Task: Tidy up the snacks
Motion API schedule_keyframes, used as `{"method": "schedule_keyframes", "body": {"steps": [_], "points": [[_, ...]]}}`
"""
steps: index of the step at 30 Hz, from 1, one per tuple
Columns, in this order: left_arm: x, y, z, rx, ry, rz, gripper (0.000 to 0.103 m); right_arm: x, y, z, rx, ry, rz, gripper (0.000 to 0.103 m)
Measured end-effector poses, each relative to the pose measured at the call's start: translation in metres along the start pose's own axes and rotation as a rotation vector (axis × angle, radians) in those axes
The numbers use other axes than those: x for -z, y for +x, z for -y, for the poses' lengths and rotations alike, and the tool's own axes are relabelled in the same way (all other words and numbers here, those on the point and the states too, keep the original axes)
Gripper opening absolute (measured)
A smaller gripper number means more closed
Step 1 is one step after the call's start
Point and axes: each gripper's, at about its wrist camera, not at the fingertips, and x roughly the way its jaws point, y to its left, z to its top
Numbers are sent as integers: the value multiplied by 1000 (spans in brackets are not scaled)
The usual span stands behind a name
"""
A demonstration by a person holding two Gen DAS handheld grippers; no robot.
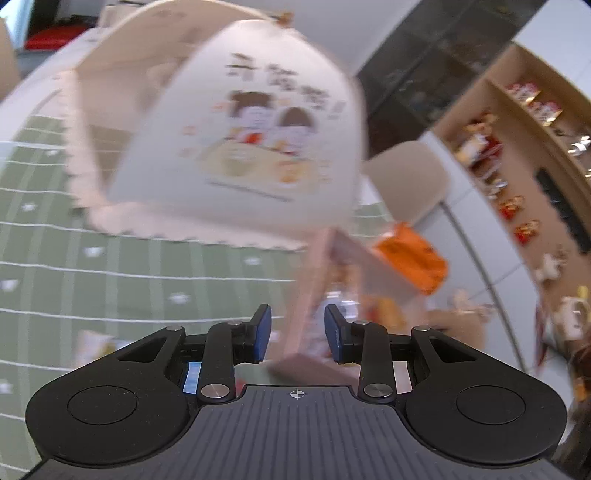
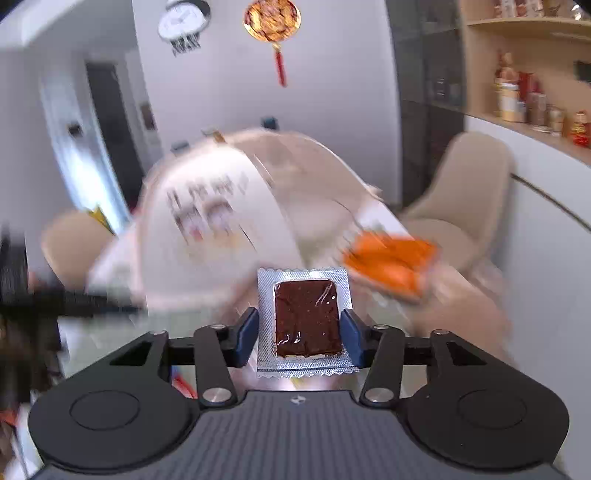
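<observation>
A cream gift box with a cartoon print has its lid (image 1: 236,125) standing open; it shows blurred in the right wrist view (image 2: 207,218) too. An orange snack packet (image 1: 410,258) lies at the box's edge, also in the right wrist view (image 2: 391,262). My left gripper (image 1: 297,334) is open with the pinkish box wall (image 1: 306,295) between its pads, apart from both. My right gripper (image 2: 303,334) is shut on a clear, silver-edged packet holding a dark brown snack slab (image 2: 306,317), held in front of the box.
A green checked tablecloth (image 1: 129,280) covers the table. Beige chairs (image 2: 469,199) stand behind it. A wooden shelf (image 1: 517,155) with snacks and jars runs along the right wall above a white counter (image 2: 546,236). A clock (image 2: 183,22) hangs on the far wall.
</observation>
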Motion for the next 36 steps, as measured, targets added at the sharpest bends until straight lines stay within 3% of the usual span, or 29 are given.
{"method": "schedule_keyframes", "body": {"steps": [1, 4, 7, 11, 18, 22, 25, 28, 30, 36], "points": [[-1, 0, -7, -26, 2, -2, 35, -12, 15, 0, -8, 11, -27, 66], [4, 3, -32, -78, 7, -24, 35, -18, 35, -6, 28, -11, -43, 66], [9, 24, -62, -124, 13, -65, 35, 13, 44, -18, 1, -60, -88, 69], [18, 46, -92, -201, 13, -87, 32, 68, 72, -41, -26, -147, -233, 69], [68, 12, -94, -171, 32, -141, 30, 131, 101, -95, -137, -233, -397, 69], [103, -18, -91, -210, 42, -165, 31, 143, 116, -125, -161, -271, -382, 70], [119, -47, -97, -253, 18, -137, 31, 148, 135, -143, -159, -291, -375, 70], [129, -75, -102, -241, -5, -99, 31, 156, 158, -165, -143, -330, -371, 71], [134, -88, -99, -224, 16, -85, 31, 161, 170, -178, -119, -362, -342, 81], [141, -98, -79, -225, 131, -55, 31, 172, 170, -190, -92, -431, -315, 82]]}}
